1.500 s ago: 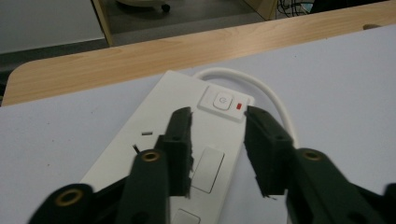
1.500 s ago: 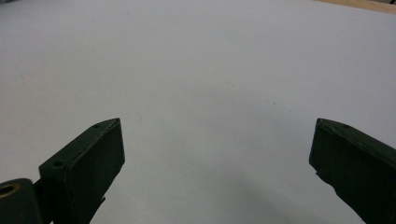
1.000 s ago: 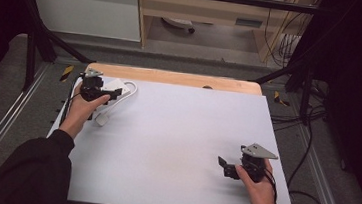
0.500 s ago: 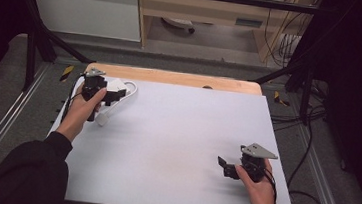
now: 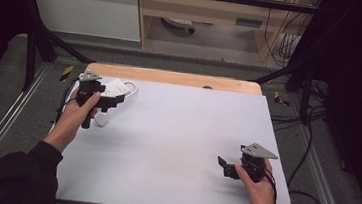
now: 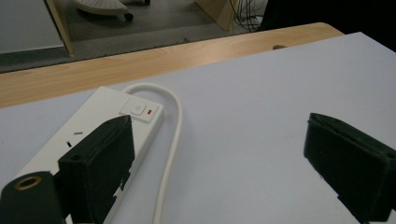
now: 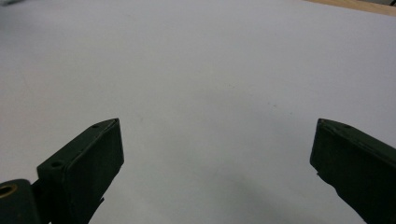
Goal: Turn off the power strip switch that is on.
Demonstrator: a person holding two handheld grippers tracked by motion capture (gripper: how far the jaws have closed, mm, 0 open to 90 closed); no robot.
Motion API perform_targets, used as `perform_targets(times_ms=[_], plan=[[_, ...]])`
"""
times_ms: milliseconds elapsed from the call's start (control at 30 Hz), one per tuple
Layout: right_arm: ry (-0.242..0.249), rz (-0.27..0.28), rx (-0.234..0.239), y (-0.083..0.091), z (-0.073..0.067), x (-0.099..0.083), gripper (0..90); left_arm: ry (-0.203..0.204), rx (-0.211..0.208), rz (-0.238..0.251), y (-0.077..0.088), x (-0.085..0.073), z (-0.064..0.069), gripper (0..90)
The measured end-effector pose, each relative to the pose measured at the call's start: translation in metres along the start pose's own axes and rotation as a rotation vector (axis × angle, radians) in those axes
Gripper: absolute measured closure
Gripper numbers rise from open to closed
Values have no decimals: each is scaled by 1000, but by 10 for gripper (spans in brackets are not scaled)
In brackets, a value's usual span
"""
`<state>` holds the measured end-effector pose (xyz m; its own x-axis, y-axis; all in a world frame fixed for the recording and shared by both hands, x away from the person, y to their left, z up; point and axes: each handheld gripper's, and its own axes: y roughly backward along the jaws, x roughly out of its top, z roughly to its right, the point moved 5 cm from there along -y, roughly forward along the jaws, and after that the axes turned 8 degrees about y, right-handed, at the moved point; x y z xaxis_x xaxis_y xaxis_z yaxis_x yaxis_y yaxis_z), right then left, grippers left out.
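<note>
Two grippers on the go here, one per hand, and both have their jaws spread wide with nothing between them.

Starting at the left: the left gripper (image 5: 110,100) sits at the far left corner of the white surface (image 5: 181,132), right over a white power strip (image 5: 116,87). In the left gripper view (image 6: 219,154) the strip (image 6: 93,135) runs under the left jaw, which hangs right over its edge, though I can't tell if it's actually touching. The right jaw is well off to the side over bare surface, so the strip isn't clamped. You can make out the strip's rocker switch (image 6: 141,111) with a little red mark, and a couple of socket slots closer in. Its white cable (image 6: 170,140) loops out from the switch end and curves back along the strip's side toward the camera. From the high view there's also a small white round bit (image 5: 101,118) just beside the person's left hand (image 5: 71,119), but it's too small for me to tell what it is.

Middle of the surface is plain white sheet, with a strip of wooden edge (image 5: 171,77) at the far side.

Over at the right, the right gripper (image 5: 225,165) is near the front right corner, held low in the right hand (image 5: 256,182), pointing left across the surface. In the right gripper view (image 7: 217,158) it's the two black jaws wide apart above the bare white sheet, well apart from the power strip.
</note>
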<state>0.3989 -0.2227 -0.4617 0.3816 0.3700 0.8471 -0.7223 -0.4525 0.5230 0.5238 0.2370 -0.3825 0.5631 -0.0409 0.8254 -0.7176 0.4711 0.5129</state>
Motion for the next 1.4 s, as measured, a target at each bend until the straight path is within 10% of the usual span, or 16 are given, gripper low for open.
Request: perform_targets(times_ms=[1400], plan=[[12, 3, 14, 0, 0, 0, 25, -21, -40, 18, 71, -69, 34, 87]])
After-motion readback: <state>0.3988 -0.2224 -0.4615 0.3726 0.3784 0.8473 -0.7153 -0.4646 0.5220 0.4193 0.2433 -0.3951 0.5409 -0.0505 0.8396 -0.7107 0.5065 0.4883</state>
